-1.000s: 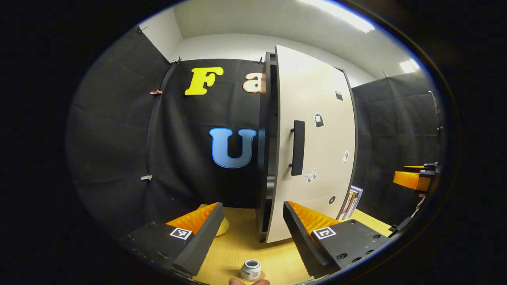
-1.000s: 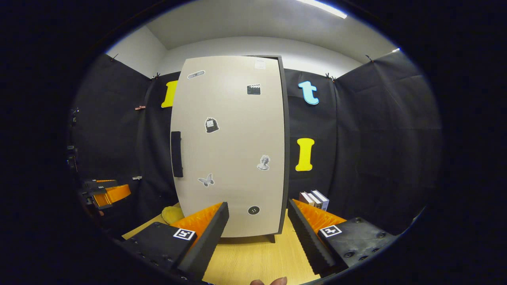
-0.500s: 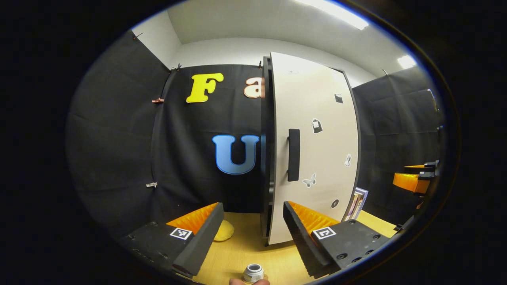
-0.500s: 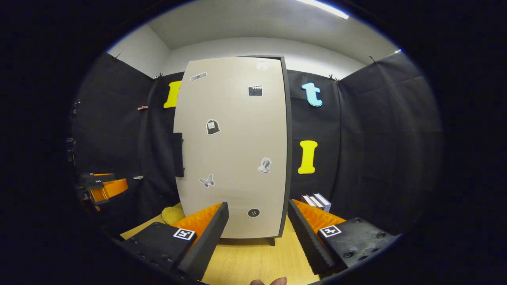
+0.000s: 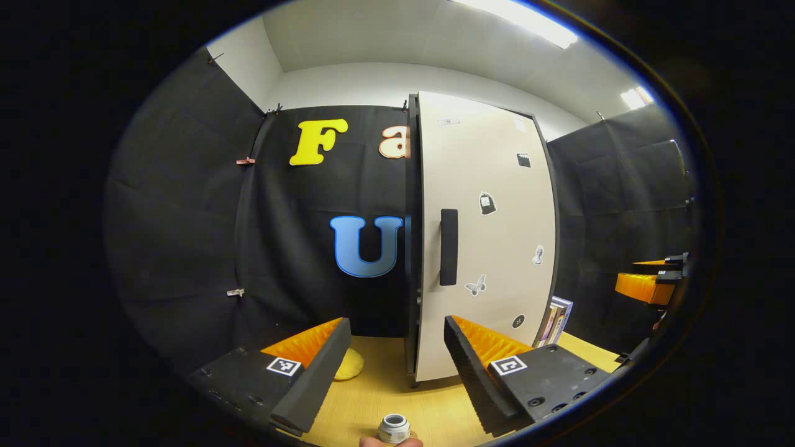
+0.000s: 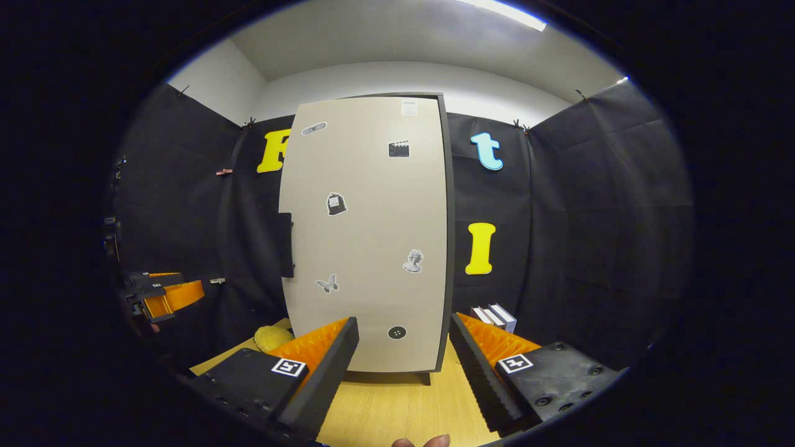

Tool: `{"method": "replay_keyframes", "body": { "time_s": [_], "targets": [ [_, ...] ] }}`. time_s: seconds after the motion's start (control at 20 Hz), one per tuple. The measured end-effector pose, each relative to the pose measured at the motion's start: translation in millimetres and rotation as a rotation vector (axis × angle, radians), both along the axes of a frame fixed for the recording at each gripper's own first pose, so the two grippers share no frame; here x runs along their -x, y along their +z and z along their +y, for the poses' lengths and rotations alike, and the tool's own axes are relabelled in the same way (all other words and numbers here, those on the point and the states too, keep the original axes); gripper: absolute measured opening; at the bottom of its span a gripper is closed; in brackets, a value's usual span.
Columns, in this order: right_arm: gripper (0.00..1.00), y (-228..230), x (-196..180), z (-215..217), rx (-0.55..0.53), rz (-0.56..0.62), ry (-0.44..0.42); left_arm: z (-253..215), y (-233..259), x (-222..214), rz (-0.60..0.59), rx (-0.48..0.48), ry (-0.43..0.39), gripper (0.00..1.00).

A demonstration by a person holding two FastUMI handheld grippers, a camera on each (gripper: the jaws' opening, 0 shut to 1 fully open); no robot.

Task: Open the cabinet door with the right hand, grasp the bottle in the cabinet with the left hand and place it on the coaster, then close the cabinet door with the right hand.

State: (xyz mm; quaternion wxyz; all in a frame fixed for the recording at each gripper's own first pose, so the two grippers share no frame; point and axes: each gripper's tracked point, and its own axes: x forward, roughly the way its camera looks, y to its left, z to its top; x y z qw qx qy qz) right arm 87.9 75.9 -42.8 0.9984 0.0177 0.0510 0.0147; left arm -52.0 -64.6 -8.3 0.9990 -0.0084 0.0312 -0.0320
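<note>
Cabinet door (image 6: pixel 369 236) looks shut, its dark handle (image 5: pixel 448 247) on the left edge. Bottle (image 5: pixel 394 428) stands on the wooden table (image 5: pixel 379 397) right below the left gripper (image 5: pixel 397 372), which is spread wide, holding nothing. Right gripper (image 6: pixel 404 366) is also spread, empty, facing the door

The cabinet (image 6: pixel 372 236) stands on the tabletop (image 6: pixel 385 410) before the booth wall, books (image 6: pixel 494 315) at its right, a soft lump (image 6: pixel 273 338) at its left. The bottle (image 5: pixel 395 428) stands near the front edge, perhaps on a coaster.
</note>
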Motion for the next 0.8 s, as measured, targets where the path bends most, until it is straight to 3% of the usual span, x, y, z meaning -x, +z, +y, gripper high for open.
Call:
{"method": "replay_keyframes", "body": {
  "time_s": [0.8],
  "targets": [
    [0.96, 2.5, 8.2, -4.5, -0.008, 0.004, 0.003, -5.2, 2.6, 13.1, -0.001, -0.017, 0.006, 0.95]
  ]
}}
